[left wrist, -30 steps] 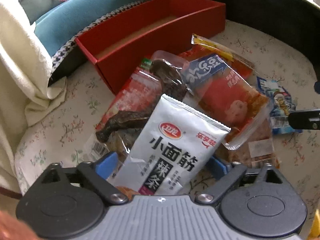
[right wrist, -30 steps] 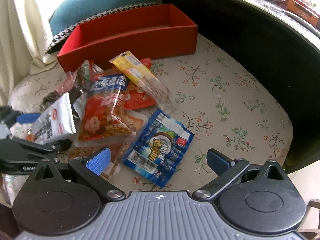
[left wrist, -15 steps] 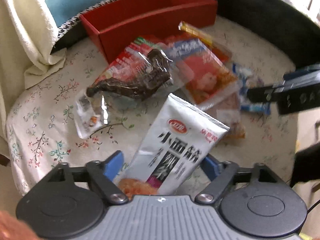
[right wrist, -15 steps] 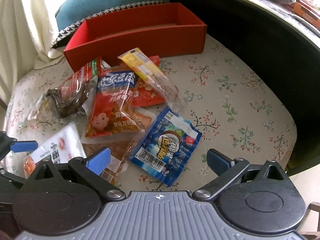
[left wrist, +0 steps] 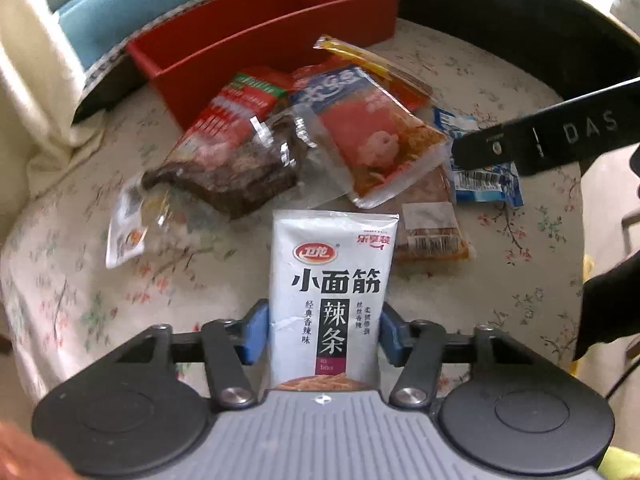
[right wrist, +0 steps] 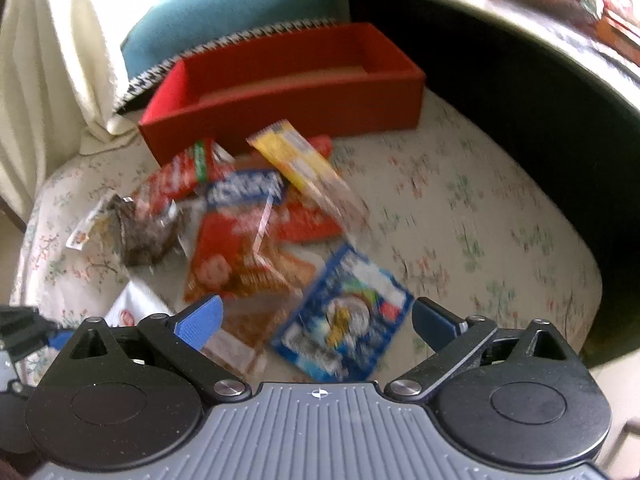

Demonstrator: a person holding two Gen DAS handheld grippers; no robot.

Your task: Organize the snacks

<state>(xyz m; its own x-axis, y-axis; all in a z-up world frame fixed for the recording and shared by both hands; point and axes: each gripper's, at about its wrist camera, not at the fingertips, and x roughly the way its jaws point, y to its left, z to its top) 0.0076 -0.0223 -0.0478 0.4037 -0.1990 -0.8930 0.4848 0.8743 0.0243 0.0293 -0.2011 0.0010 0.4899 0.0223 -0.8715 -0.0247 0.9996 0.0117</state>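
Note:
My left gripper (left wrist: 324, 334) is shut on a white spicy-strip snack packet (left wrist: 330, 280), held upright above the floral cloth. It also shows at the lower left of the right wrist view (right wrist: 128, 312). A long red box (left wrist: 256, 36) (right wrist: 280, 80) stands open at the back. In front of it lies a pile of packets: a dark meat packet (left wrist: 240, 176), a red-and-blue packet (left wrist: 368, 128), a yellow stick packet (right wrist: 296, 160). My right gripper (right wrist: 316, 320) is open and empty above a blue packet (right wrist: 344, 316); one of its fingers (left wrist: 540, 144) crosses the left wrist view.
A floral cloth (right wrist: 460, 208) covers the round seat. A dark table edge (right wrist: 520, 72) curves along the right and back. A blue cushion (left wrist: 120, 20) and a cream towel (right wrist: 60, 40) lie at the back left.
My left gripper has pulled back and up with the white packet and turned it upright. My right gripper has moved forward over the blue packet; its view is blurred with motion.

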